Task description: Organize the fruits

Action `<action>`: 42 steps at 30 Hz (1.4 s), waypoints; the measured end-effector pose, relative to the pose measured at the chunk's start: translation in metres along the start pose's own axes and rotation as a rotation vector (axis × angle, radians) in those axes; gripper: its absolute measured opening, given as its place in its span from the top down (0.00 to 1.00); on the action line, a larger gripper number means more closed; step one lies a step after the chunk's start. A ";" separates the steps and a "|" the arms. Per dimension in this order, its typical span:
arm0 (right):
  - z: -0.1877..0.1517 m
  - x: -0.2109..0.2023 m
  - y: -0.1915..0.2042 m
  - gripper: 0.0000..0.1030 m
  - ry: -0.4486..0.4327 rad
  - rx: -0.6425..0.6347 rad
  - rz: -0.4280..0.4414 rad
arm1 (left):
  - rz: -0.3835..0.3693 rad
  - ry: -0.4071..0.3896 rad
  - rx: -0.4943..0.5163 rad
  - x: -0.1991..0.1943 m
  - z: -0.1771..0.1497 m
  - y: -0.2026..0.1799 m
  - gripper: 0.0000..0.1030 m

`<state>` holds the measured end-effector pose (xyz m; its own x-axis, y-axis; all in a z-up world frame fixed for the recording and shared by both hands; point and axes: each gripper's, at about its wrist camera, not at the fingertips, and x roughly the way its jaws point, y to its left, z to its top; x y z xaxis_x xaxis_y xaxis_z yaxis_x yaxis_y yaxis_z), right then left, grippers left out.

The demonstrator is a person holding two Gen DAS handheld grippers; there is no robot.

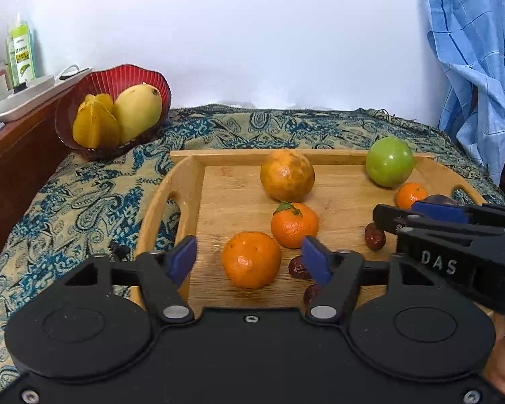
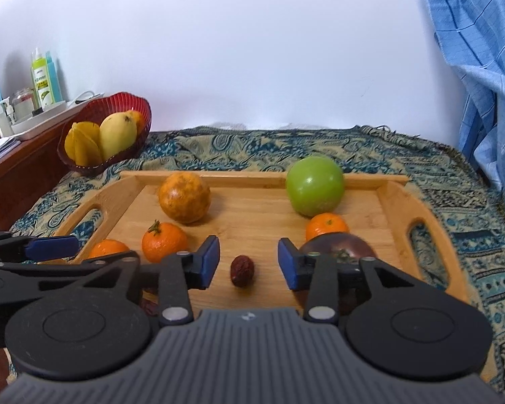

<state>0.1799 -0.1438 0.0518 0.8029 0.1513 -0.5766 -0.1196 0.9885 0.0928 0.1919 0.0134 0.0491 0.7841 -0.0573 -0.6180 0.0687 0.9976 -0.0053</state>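
1. The left tool point(image 1: 249, 262) stands open with nothing pressed by its blue pads; a mandarin point(image 1: 251, 259) sits squarely in the gap between them, apart from both pads as far as the left wrist view shows

2. The right tool point(image 2: 248, 262) is likewise open and empty; a dried red date point(image 2: 242, 271) lies straight ahead of it, centred between the pads and just beyond their tips

3. That date is small and oval, its long axis running roughly along the line the right tool points, so the pads would close across its narrow width

4. Both fruits rest on the wooden tray point(image 2: 390, 198), which lies on a patterned cloth over the counter point(image 2: 437, 168)

5. Farther ahead of the left tool sit a leafed mandarin point(image 1: 294, 225) and a mottled orange point(image 1: 287, 175); a green apple point(image 2: 314, 185) and a small mandarin point(image 2: 326, 225) lie ahead and to the right of the right tool, with a dark purple fruit point(image 2: 340, 247) partly hidden just behind its right finger

6. The red basket point(image 1: 94, 80), holding a mango and a starfruit, stands far ahead and well to the left of both tools, nearer the left hand

7. Judged from this, each tool is lined up on its own fruit, and the left has the shorter carry to the basket
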 end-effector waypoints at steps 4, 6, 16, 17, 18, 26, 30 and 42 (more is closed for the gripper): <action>0.001 -0.009 -0.007 0.43 -0.006 0.023 0.018 | 0.011 -0.009 0.006 -0.009 -0.001 -0.001 0.20; -0.001 -0.015 -0.008 0.42 -0.009 0.026 0.024 | 0.039 0.004 0.005 -0.012 -0.002 -0.003 0.16; -0.008 -0.054 -0.012 0.23 -0.105 -0.009 0.012 | 0.023 0.003 -0.005 -0.030 -0.014 -0.009 0.12; -0.010 -0.056 -0.012 0.22 -0.110 -0.019 0.001 | 0.020 0.002 -0.005 -0.032 -0.014 -0.010 0.11; -0.012 -0.059 -0.012 0.21 -0.116 -0.022 -0.006 | 0.017 0.003 -0.002 -0.034 -0.015 -0.010 0.11; -0.020 -0.071 -0.022 0.17 -0.104 -0.010 -0.033 | 0.007 0.012 -0.003 -0.047 -0.024 -0.014 0.07; -0.029 -0.076 -0.028 0.17 -0.092 -0.011 -0.047 | -0.002 0.017 -0.021 -0.054 -0.030 -0.013 0.07; -0.061 -0.088 -0.037 0.11 -0.032 -0.009 -0.085 | -0.002 0.050 -0.029 -0.068 -0.053 -0.010 0.05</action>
<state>0.0777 -0.1935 0.0497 0.8285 0.0671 -0.5560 -0.0556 0.9977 0.0376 0.1052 0.0091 0.0493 0.7521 -0.0583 -0.6564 0.0521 0.9982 -0.0290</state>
